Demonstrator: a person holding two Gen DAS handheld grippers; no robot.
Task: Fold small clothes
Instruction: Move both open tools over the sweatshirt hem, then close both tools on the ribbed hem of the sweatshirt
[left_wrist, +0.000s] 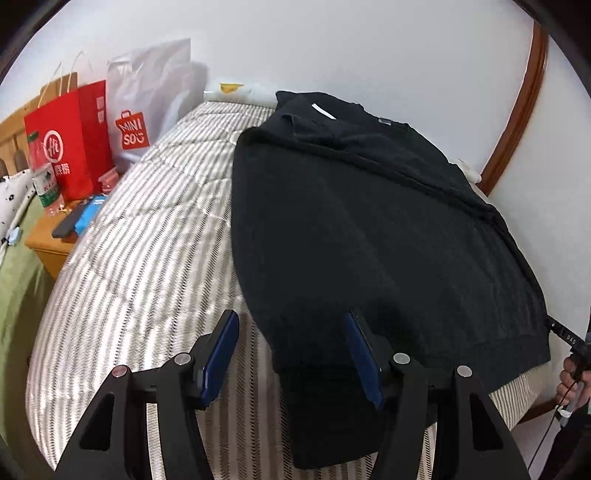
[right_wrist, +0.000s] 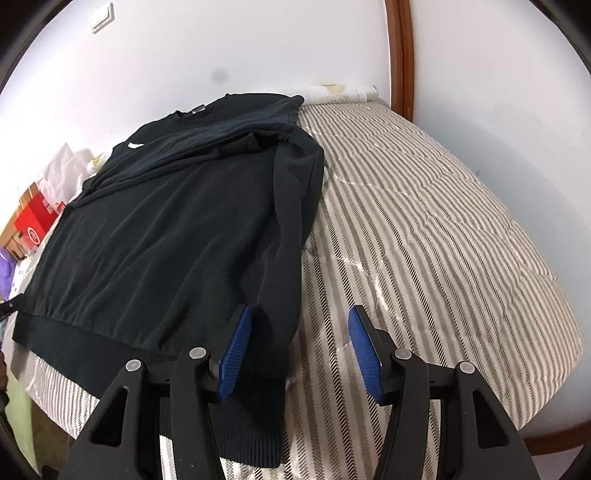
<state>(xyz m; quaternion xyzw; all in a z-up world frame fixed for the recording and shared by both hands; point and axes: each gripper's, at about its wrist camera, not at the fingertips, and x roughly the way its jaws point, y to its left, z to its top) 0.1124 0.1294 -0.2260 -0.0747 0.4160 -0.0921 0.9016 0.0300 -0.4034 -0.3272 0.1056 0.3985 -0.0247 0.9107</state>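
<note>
A black sweatshirt (left_wrist: 369, 240) lies flat on the striped quilt (left_wrist: 147, 240), neck toward the wall, one sleeve folded across the chest. My left gripper (left_wrist: 291, 354) is open over the near left corner; a ribbed cuff (left_wrist: 325, 406) lies under and between its blue pads (left_wrist: 221, 354) without being pinched. In the right wrist view the sweatshirt (right_wrist: 166, 229) fills the left half. My right gripper (right_wrist: 301, 350) is open at the near right corner, its left pad (right_wrist: 236, 354) above the sleeve (right_wrist: 291, 221) that runs down that side. The right pad is over bare quilt (right_wrist: 424, 240).
Red paper bags (left_wrist: 70, 140), a white shopping bag (left_wrist: 147, 99) and a water bottle (left_wrist: 42, 173) stand by a wooden nightstand (left_wrist: 48, 240) at left. A white wall backs the bed. A wooden frame (right_wrist: 400, 51) curves at right. A hand (left_wrist: 572, 384) shows at the right edge.
</note>
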